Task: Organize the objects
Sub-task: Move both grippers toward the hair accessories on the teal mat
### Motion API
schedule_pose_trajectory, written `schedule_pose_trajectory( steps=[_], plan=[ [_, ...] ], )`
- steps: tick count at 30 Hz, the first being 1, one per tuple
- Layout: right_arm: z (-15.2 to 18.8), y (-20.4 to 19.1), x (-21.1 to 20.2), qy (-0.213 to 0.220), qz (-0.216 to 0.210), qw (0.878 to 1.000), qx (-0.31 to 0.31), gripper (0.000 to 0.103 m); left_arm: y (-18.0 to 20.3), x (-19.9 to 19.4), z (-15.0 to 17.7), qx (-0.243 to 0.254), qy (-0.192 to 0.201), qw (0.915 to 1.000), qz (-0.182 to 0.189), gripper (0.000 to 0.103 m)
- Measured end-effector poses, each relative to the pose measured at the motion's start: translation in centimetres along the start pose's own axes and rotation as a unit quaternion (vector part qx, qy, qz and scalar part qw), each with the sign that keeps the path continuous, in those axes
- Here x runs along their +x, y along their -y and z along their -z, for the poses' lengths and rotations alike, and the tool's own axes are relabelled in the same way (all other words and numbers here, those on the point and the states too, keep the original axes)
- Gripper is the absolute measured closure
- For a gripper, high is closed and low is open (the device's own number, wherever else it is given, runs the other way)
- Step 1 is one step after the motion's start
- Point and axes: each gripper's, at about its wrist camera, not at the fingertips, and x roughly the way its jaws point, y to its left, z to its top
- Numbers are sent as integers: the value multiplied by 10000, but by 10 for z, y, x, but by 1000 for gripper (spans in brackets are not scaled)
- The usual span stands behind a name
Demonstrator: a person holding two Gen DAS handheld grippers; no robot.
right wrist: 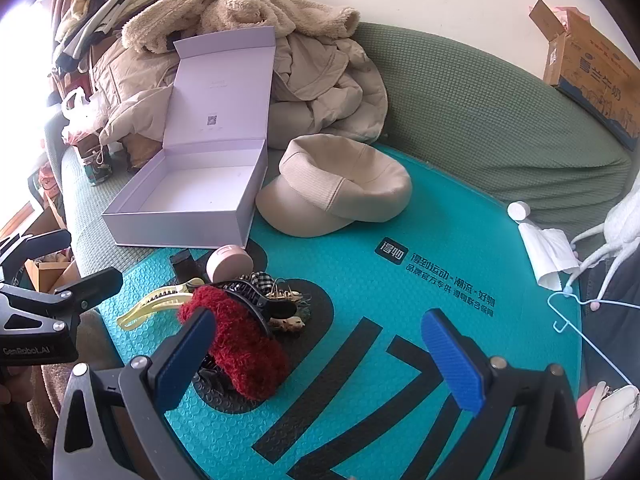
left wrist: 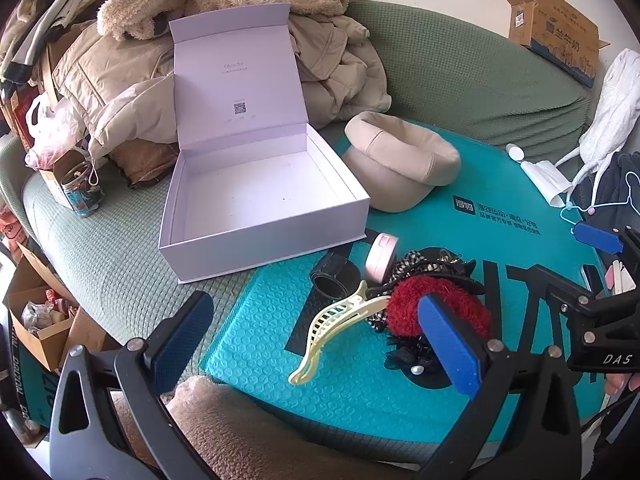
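Both claws hang wide open and empty above a green sofa. The left claw (left wrist: 316, 340) hovers over a tangled heap of hair accessories on a teal bubble mailer (left wrist: 256, 344); the right claw (right wrist: 320, 360) sits just right of the heap. A cream hair clip (left wrist: 332, 328) lies against a red scrunchie (left wrist: 436, 304) and a black claw clip (right wrist: 260, 300). The open white box (left wrist: 256, 196) stands empty nearby. Judging from the tangle, grabbing one piece could drag neighbours along or scatter them, and the slick mailer may slide.

Box (left wrist: 256, 184) pale lilac; cap (left wrist: 400, 160) beige; mailer (left wrist: 352, 384) teal, bubble-textured, black print. Scrunchie (right wrist: 240, 344) red, long clip (left wrist: 332, 328) pale yellow, round case (right wrist: 228, 262) pink. Sofa cover (right wrist: 480, 120) green.
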Motion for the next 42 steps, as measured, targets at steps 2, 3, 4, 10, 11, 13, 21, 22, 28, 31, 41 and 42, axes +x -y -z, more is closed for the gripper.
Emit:
schedule_pose_trajectory(
  steps=[2,3,4,10,11,13,21,22,28,31,41,42],
  plan=[
    [0,0,0,-1,12,10000,-4,1,-1,0,0,2,-1,10000,-8,1],
    [0,0,0,-1,14,10000,0,1,0,0,0,2,-5,10000,-15,1],
    [0,0,0,-3,14,10000,-1,1,0,-1,0,5,-8,10000,-18,1],
    [-1,0,0,-7,22,10000,-9,1,-1,0,1,-11,-33,10000,-31,1],
    [-1,0,0,-12,28,10000,-6,1,-1,0,1,-11,-41,10000,-31,1],
    [-1,1,1,-29,22,10000,4,1,0,1,1,1,-59,10000,-36,1],
    [0,0,1,-26,-23,10000,-12,1,-1,2,2,-9,-85,10000,-41,1],
    [1,0,1,-27,-27,10000,-16,1,-1,3,2,-9,-91,9999,-43,1],
    [1,-2,2,-54,-18,10000,-66,1,-1,4,3,-23,-132,9999,-81,1],
    [1,-2,2,-61,-37,10000,-66,1,-1,4,3,-32,-139,9998,-111,1],
    [0,-5,1,-62,-40,9999,-105,1,-3,4,3,-50,-170,9998,-118,1],
    [0,-5,0,-65,-35,9999,-108,1,-3,4,2,-46,-173,9998,-118,1]
  ],
)
